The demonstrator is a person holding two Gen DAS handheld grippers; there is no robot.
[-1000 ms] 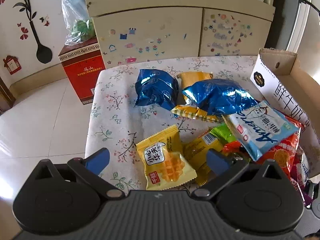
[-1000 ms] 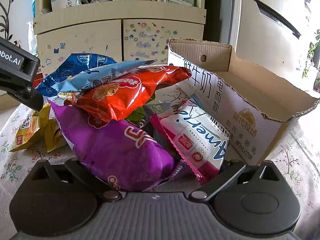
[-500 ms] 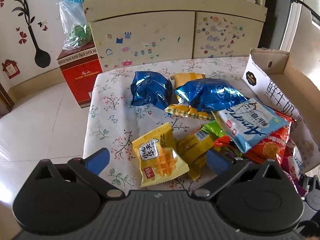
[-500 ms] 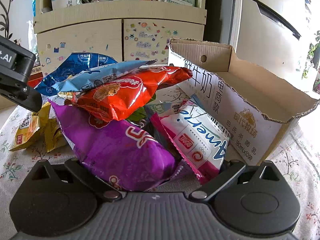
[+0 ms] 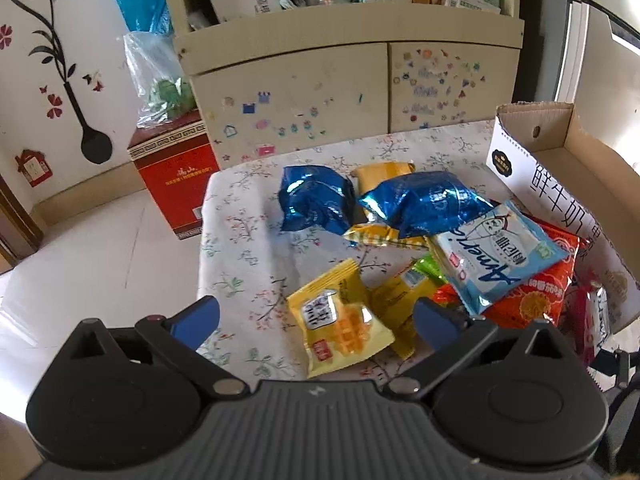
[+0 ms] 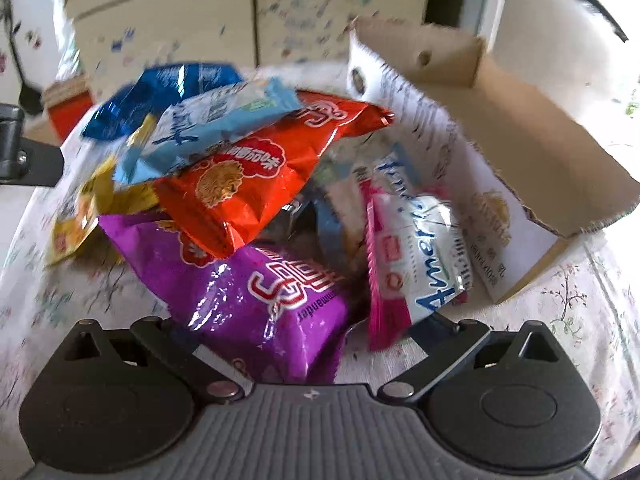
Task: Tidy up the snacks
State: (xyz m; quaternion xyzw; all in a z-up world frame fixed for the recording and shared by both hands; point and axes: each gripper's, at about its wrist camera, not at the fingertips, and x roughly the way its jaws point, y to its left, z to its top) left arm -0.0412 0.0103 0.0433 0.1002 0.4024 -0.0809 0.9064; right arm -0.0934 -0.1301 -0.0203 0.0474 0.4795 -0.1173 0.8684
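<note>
A heap of snack packets lies on the flowered tablecloth. My left gripper is open, just short of a yellow waffle packet at the heap's near left. Behind it lie two shiny blue bags, a light blue packet and an orange-red bag. My right gripper is open, low at the heap's near side; a purple bag lies between its fingers and hides the left tip. A pink-edged white packet leans beside the open cardboard box.
The cardboard box stands on the table's right side, against the heap. A cream cabinet with stickers is behind the table. A red carton stands on the tiled floor to the left. The left gripper's body shows at the right view's left edge.
The left gripper has drawn back and tilted up, so the snacks look smaller and further off. The right gripper has risen and now looks down on the heap; its view is blurred by motion.
</note>
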